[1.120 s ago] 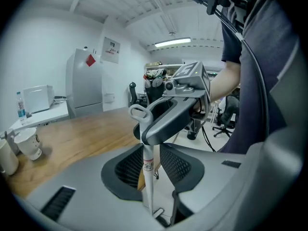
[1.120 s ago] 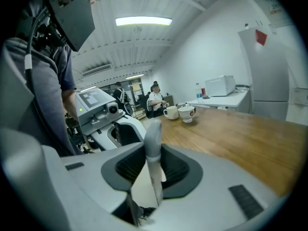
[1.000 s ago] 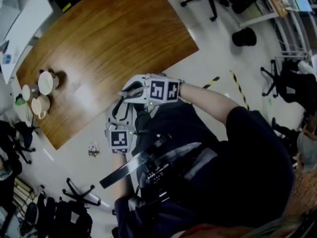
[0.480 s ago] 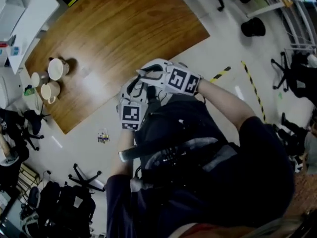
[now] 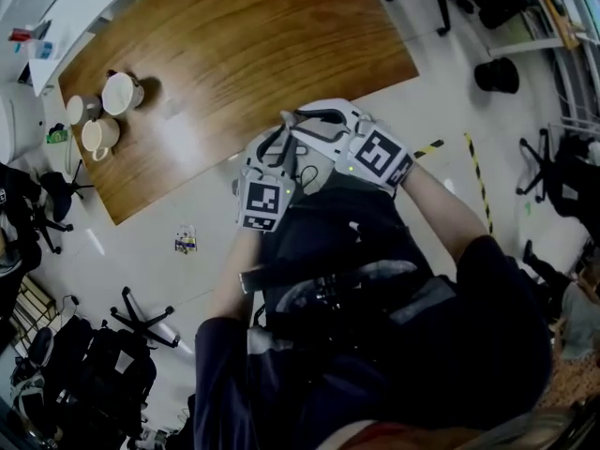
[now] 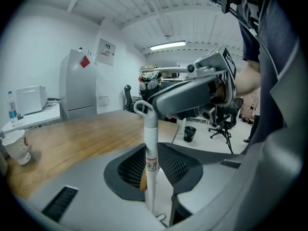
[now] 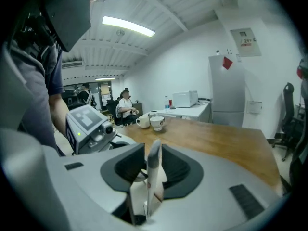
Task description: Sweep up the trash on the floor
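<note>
Wooden brown counter (image 5: 244, 54) fills the top of the head view, with three pale cups (image 5: 120, 92) at its left end. One small coloured scrap of trash (image 5: 185, 241) lies on the pale floor (image 5: 150, 279) just off the counter's edge. It is apart from the left hand-held gripper (image 5: 272, 148) and the right hand-held gripper (image 5: 314, 125), which sit close together.

Left gripper view: the jaws have just been closing and stand narrow, pinching a white round pole with a hanging loop (image 6: 150, 129).

Right gripper view: the jaws have just been easing open, pads still flanking a flat white handle (image 7: 152, 186).

Floor scrap (image 5: 185, 241) too small to identify; white handle (image 6: 150, 150) and flat handle (image 7: 154, 170), lower ends cut off.
</note>
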Demonstrator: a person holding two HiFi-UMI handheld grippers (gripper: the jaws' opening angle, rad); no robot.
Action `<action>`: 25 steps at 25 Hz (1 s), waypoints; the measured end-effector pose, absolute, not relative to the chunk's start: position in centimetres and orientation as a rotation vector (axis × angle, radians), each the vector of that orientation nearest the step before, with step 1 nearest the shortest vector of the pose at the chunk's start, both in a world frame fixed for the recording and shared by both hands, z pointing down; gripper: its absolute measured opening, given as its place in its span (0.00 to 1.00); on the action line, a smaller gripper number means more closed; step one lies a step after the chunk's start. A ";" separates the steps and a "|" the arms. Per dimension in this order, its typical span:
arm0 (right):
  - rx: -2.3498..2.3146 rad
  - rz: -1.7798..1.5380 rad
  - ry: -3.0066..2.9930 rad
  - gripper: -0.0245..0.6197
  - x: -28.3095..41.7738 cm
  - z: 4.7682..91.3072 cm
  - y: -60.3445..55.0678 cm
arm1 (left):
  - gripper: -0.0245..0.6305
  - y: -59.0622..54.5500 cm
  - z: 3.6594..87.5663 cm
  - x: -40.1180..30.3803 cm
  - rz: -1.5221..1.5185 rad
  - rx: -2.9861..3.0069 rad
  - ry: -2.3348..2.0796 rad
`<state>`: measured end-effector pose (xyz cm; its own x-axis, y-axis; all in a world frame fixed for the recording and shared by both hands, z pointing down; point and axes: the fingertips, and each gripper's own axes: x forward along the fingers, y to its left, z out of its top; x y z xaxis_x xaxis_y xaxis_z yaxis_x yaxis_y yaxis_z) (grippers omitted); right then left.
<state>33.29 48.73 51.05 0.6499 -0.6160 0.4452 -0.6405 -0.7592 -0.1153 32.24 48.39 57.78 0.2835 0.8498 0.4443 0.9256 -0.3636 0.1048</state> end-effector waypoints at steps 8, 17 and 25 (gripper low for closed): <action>2.627 0.607 -1.056 0.13 33.0 49.9 47.5 | 0.14 48.3 57.6 32.1 -0.677 -2.404 -1.624; 2.687 0.596 -1.156 0.05 33.0 50.3 47.7 | 0.12 46.9 56.8 31.6 -0.686 -2.473 -1.575; 2.773 0.509 -1.273 0.05 34.2 48.5 48.0 | 0.04 46.2 55.6 32.5 -0.693 -2.521 -1.490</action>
<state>34.15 47.96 48.49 0.6073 -0.7296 0.3146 -0.7455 -0.6601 -0.0918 32.49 46.24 55.64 0.4063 0.7954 0.4497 0.8563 -0.5032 0.1163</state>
